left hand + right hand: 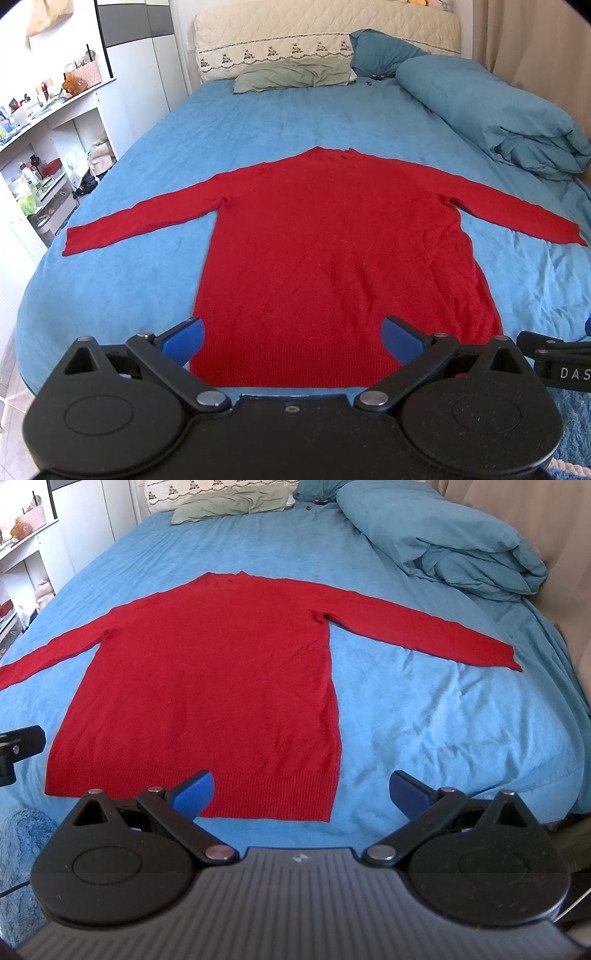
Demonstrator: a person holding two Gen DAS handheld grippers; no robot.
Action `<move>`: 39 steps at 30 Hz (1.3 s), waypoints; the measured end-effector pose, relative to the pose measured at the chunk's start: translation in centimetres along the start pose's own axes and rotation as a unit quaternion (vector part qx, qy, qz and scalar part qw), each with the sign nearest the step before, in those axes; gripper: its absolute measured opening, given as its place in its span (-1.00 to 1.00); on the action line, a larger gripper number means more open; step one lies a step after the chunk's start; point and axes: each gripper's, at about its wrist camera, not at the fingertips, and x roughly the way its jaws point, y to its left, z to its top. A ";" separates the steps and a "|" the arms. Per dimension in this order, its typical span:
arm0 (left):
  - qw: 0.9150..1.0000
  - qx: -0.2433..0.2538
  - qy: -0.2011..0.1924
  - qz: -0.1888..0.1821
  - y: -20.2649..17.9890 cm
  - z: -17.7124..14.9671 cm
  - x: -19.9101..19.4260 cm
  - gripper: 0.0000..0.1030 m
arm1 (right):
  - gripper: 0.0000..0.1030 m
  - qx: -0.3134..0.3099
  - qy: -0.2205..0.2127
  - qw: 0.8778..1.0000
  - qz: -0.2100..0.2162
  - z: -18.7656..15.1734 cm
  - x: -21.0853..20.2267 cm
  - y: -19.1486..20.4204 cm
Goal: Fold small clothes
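Sweater: I see the red sweater (332, 240) flat on the blue bed sheet (122, 280), neck toward the headboard (325, 40), hem toward me, sleeves spread sideways.
Left gripper (291, 341): spread wide, empty, above the hem.
Right gripper (301, 794): spread wide, empty, above the hem's right corner.

From my left gripper (291, 338) I see its blue fingertips (184, 341) spread wide apart with nothing between them, hovering over the ribbed hem of a red sweater (332, 251) at the near edge of the bed (110, 280). The sweater lies flat on the blue sheet, both sleeves stretched out toward the bed's left and right edges and its neck toward the headboard (325, 40). A green pillow (291, 75) sits at the far edge, a rolled teal duvet (491, 110) lies along the right edge, and part of my right gripper (554, 358) shows at the near right corner.
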 end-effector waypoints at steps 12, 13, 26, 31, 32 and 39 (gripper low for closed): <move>1.000 -0.008 0.006 0.003 0.2 -0.2 0.1 1.00 | 1.00 0.001 -0.003 1.000 0.002 -0.2 -0.1 -0.1; 1.000 -0.009 0.006 0.004 0.2 -0.2 0.1 1.00 | 1.00 0.001 -0.003 1.000 0.002 -0.3 -0.1 -0.1; 0.999 0.005 -0.020 -0.039 -1.9 4.1 -0.1 1.00 | 1.00 0.017 -0.028 0.999 0.008 2.4 -0.3 -2.1; 0.996 0.000 -0.038 -0.077 -4.2 8.6 1.6 1.00 | 1.00 0.048 -0.055 0.997 -0.014 6.2 0.9 -5.7; 0.996 0.005 -0.042 -0.079 -4.8 9.5 2.0 1.00 | 1.00 0.056 -0.057 0.997 -0.020 7.0 1.3 -6.7; 0.992 0.021 -0.035 -0.120 -9.4 15.6 9.3 1.00 | 1.00 0.129 -0.065 0.987 -0.063 11.1 7.1 -14.9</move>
